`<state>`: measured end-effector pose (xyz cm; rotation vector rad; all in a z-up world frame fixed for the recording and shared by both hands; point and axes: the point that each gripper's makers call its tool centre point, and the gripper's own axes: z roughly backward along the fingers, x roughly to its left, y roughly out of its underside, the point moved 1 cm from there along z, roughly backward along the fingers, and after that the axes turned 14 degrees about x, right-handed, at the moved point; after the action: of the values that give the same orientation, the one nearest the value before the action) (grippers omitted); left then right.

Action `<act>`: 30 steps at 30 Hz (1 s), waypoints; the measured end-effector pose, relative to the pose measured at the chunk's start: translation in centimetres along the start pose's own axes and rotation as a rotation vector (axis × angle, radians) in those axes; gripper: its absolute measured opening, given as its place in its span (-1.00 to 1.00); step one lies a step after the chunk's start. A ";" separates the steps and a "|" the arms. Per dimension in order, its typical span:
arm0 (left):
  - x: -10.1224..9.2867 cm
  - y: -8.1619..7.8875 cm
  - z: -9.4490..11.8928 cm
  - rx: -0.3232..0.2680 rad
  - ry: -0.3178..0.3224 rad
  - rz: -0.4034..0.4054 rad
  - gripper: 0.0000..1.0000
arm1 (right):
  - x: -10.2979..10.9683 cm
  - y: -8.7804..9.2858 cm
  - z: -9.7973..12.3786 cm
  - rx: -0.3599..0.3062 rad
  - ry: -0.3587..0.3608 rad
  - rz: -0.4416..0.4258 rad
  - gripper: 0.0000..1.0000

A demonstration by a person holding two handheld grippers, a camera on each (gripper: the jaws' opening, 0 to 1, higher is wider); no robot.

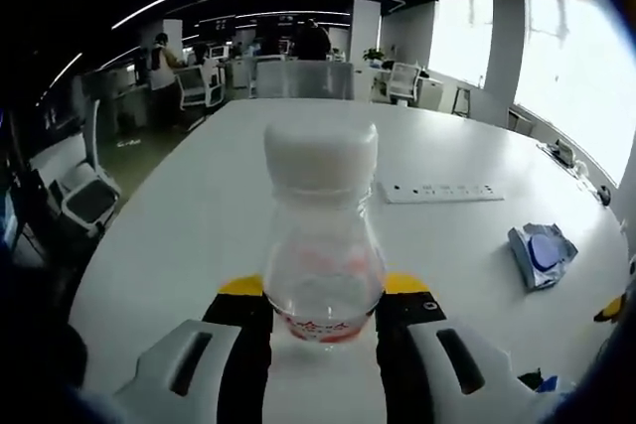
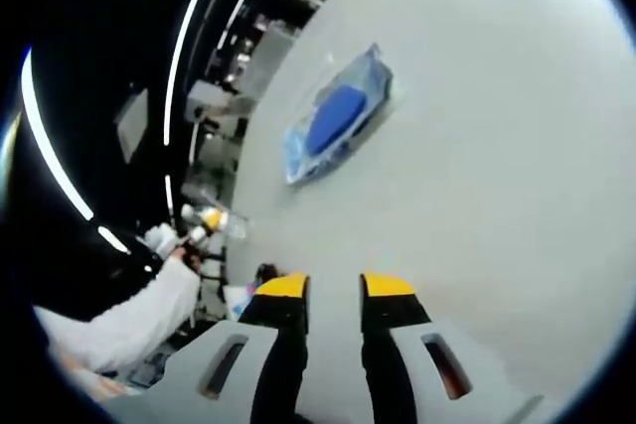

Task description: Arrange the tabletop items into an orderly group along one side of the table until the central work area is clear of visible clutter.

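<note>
**Bottle in the left tongs, blue packet loose on the surface**

While the left tongs (image 1: 323, 307) sit low over the white surface (image 1: 199, 206), they're clamped on a clear plastic bottle (image 1: 323, 245), one yellow-tipped jaw pressed against each side of its lower body. It stands upright with a chunky white screw cap (image 1: 320, 154), a narrow neck, and a rounded belly with a red printed band near the bottom. It looks see-through and mostly empty, though I can't tell for sure if there's any liquid in it.

Off to the right of the bottle, well apart from it, lies a crinkly blue-and-clear plastic packet (image 1: 541, 254), flat on the surface, with something darker blue and oval inside. Further back there's a flat white power strip (image 1: 440, 191) with a row of sockets.

From the right gripper view, the right tongs (image 2: 336, 287) are holding nothing, with a narrow gap between the black jaws and their yellow tips, hovering over bare white surface. The same shiny packet (image 2: 336, 116) is out ahead of them, well apart. At the left edge of that view you can see a white sleeve (image 2: 134, 325) and the bottle (image 2: 211, 221) in the other tongs, small and blurry
</note>
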<state>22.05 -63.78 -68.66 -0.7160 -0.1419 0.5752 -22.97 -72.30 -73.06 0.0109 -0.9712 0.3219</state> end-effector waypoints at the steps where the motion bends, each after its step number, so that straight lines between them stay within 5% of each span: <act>1: 0.0 0.1 0.0 -0.001 -0.005 0.006 -0.21 | 0.0 0.0 0.0 -0.001 0.000 -0.001 -0.66; 11: -0.8 0.6 -0.1 0.005 -0.034 -0.012 -0.21 | -0.3 0.0 0.3 -0.012 -0.004 -0.015 -0.67; 30: -0.5 0.5 0.6 -0.023 -0.053 0.072 -0.18 | 0.2 0.1 0.5 -0.023 -0.032 -0.019 -0.67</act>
<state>21.23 -63.37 -68.55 -0.7305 -0.1723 0.6622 -23.28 -72.23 -72.59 0.0044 -1.0055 0.2941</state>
